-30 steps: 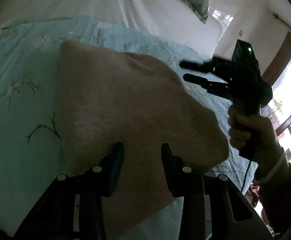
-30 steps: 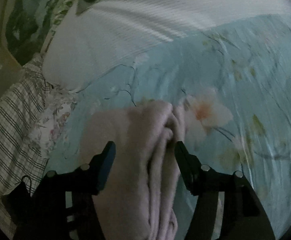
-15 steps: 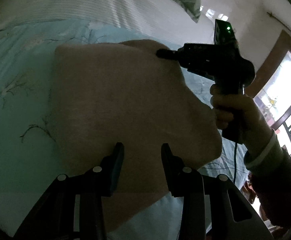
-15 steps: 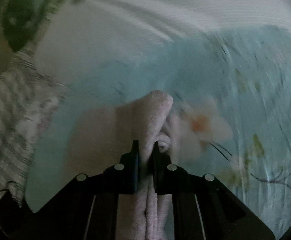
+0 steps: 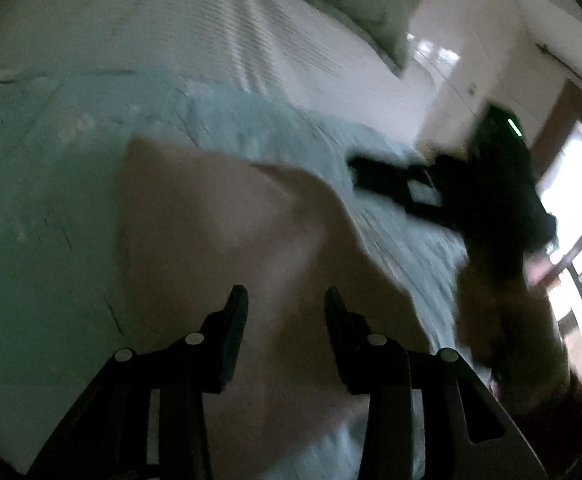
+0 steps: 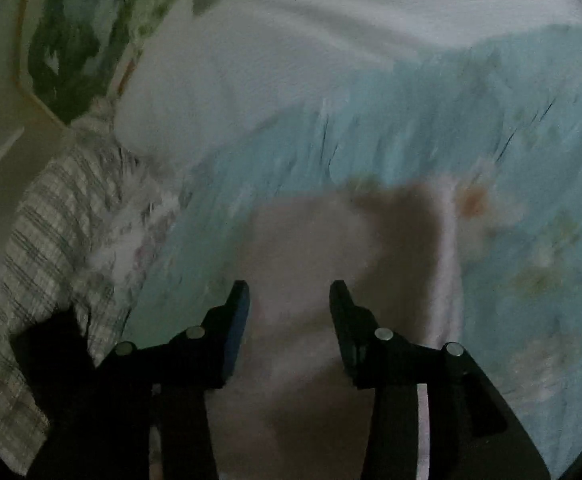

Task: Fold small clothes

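Pink, soft towelling cloth [image 5: 227,240] is lying part-folded on the bed [image 5: 51,184]. Left tool [image 5: 286,300] is hovering half-open, apparently empty; right tool [image 6: 289,294] is opening, gripping nothing. Best pinched at a corner.

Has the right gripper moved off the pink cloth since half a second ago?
Yes. In the left wrist view the right gripper has drawn back rightward off the pink cloth, over the blue bedsheet, jaws opening and empty.

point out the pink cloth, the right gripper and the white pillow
pink cloth [image 5: 219,240], left wrist view, its flat middle
right gripper [image 6: 289,296], right wrist view, between its fingertips
white pillow [image 6: 291,52], right wrist view, its upper face
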The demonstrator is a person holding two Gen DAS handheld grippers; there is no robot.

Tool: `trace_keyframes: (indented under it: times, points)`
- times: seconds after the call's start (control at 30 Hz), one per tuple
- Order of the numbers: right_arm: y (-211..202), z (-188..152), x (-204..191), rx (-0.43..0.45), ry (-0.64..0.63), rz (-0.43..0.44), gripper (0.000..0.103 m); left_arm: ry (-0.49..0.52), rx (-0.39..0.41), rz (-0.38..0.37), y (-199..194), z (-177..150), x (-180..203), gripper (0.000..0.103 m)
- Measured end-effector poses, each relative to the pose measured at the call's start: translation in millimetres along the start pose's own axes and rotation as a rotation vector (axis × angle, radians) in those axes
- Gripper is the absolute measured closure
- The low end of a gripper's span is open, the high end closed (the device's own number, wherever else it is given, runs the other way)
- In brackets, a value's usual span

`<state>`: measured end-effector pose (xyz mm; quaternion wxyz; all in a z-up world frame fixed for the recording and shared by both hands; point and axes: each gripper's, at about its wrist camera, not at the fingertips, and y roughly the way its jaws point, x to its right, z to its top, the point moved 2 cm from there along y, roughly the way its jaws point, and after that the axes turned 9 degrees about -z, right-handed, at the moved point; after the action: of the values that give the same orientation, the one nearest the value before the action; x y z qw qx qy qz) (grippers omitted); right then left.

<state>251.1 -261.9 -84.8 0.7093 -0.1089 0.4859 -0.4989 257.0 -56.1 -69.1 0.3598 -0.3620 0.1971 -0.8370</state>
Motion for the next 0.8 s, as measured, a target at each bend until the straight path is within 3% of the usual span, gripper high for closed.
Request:
trace_keyframes:
  times: [0.07, 0.13, 0.17, 0.23, 0.47, 0.63, 0.7, 0.73, 0.8]
  points:
    - [24.2, -7.7, 16.4, -0.037, 0.012, -0.115, 0.065, -0.016, -0.007, 0.039, 13.1, 13.3, -14.4, 0.063]
    - [37.4, -9.8, 39.5, -0.047, 0.044, -0.166, 0.097, -0.051, -0.062, 0.106, 40.4, 21.5, -36.6, 0.067]
    - [40.6, -11.1, 51.4, -0.046, 0.064, -0.189, 0.103, -0.067, -0.092, 0.134, 51.5, 22.3, -45.2, 0.071]
    - [40.8, -9.4, 65.4, -0.04, 0.098, -0.154, 0.103, -0.073, -0.118, 0.149, 66.7, 17.4, -59.2, 0.085]
    - [14.4, -17.5, 42.8, -0.012, 0.025, -0.196, 0.099, -0.061, -0.095, 0.149, 49.9, 14.0, -57.3, 0.086]
    - [-30.8, -65.4, 13.3, -0.007, -0.069, -0.136, 0.095, -0.033, -0.045, 0.067, 1.4, -20.1, -25.1, 0.086]
    - [-41.2, -91.9, 10.8, -0.037, -0.101, -0.133, 0.078, -0.019, -0.051, 0.023, -12.9, -40.0, -10.8, 0.086]
    - [-44.1, -106.8, 14.8, -0.051, -0.115, -0.168, 0.074, -0.005, -0.06, 0.01, -16.9, -50.8, -4.3, 0.085]
    - [-46.3, -125.6, 28.3, -0.06, -0.136, -0.259, 0.077, 0.021, -0.097, 0.018, -20.3, -73.9, 3.7, 0.085]
